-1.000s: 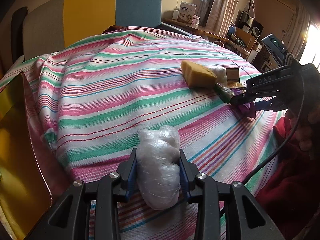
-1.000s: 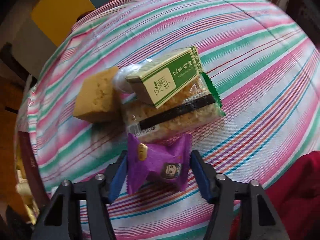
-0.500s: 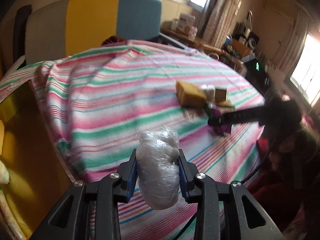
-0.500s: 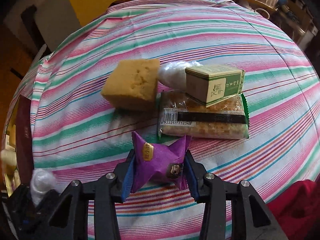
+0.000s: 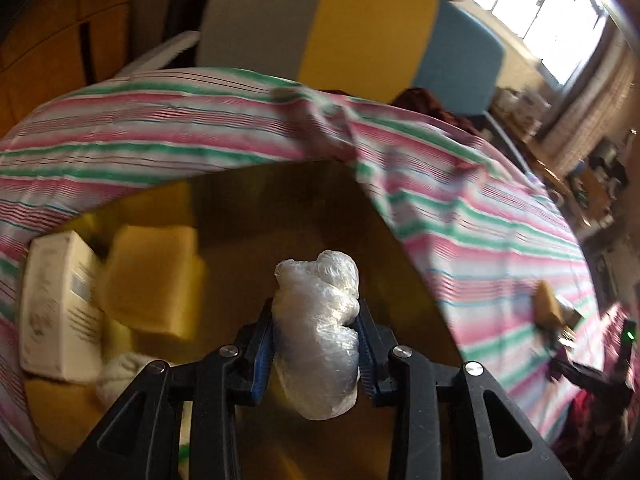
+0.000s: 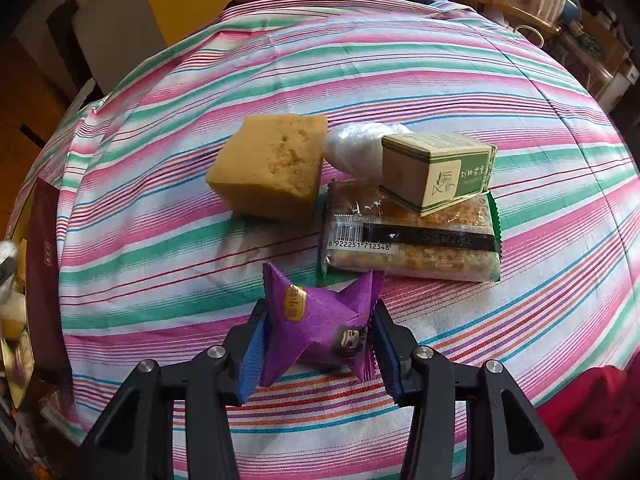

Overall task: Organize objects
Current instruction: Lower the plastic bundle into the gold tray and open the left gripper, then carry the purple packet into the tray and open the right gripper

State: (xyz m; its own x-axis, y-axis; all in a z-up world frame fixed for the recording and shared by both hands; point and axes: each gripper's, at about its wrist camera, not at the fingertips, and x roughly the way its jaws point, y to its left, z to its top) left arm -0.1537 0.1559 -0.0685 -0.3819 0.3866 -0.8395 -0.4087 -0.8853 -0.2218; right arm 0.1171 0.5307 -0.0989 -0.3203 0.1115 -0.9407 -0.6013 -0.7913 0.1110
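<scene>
Here, left gripper (image 5: 316,340) clamped on plastic-wrapped bundle (image 5: 318,332) above gold box (image 5: 304,216); right gripper (image 6: 316,344) clamped on purple packet (image 6: 320,328) over striped cloth (image 6: 160,248)

Striped cloth (image 6: 400,60) covers the bench. Yellow and blue panels (image 5: 372,36) at far side, window (image 5: 548,8) far right. Red fabric (image 6: 592,408) near right.

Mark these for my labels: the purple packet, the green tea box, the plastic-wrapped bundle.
purple packet (image 6: 320,328): right wrist view, wrapper's middle.
green tea box (image 6: 436,172): right wrist view, front face.
plastic-wrapped bundle (image 5: 316,332): left wrist view, bundle's middle.
</scene>
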